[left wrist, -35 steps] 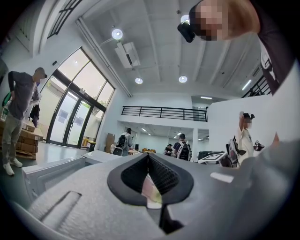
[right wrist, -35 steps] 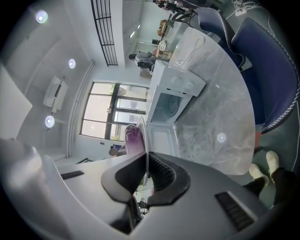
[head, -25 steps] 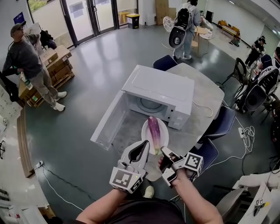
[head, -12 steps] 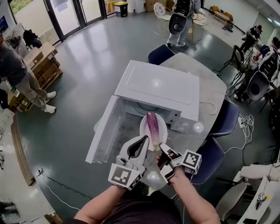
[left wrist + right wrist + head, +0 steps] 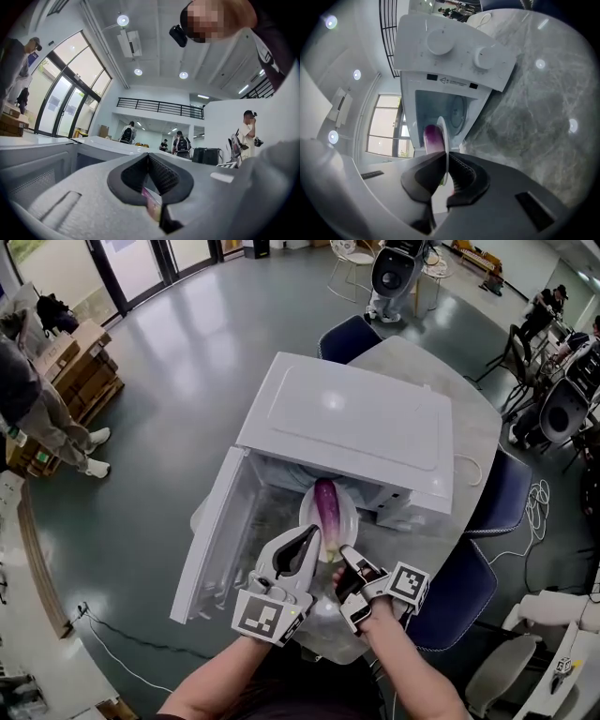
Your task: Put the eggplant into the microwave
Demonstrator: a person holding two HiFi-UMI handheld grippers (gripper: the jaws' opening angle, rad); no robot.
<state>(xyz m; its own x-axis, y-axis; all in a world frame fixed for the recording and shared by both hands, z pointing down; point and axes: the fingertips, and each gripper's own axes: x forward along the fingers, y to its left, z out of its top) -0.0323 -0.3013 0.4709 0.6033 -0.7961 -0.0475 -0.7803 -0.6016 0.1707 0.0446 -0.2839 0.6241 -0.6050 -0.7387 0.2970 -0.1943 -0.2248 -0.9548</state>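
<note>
Black pads, right gripper (image 5: 444,157): closed on the near rim of the white plate (image 5: 446,136), which stands edge-on between them. In the head view this gripper (image 5: 343,565) grips the plate (image 5: 347,521) at its near edge.
Grey left gripper (image 5: 148,159): jaws drawn together, its camera looking up at the ceiling. In the head view this gripper (image 5: 313,536) reaches to the plate's near left rim.
Purple eggplant (image 5: 327,507): lies lengthwise on the plate, far end at the mouth of the microwave (image 5: 347,427). The right gripper view shows it (image 5: 431,137) to the left of the plate's edge, in front of the open cavity.
White microwave door (image 5: 211,540): swung wide open to the left.
Support: the microwave stands on a grey marbled table (image 5: 534,108).
Step in hand: carrying the loaded plate into the cavity. It is judged to be at the threshold and not yet set down.
Next move calls for: pushing the plate forward and level, clear of the cavity roof and sides, setting it on the turntable (image 5: 458,108), then letting go of the rim.
Hard to make out: a thin pale-pink sliver low in the left jaws' slot cannot be identified, so whether that gripper pinches the plate is uncertain. In the head view the microwave's top hides the cavity floor, and the grippers cover the eggplant's near end.
</note>
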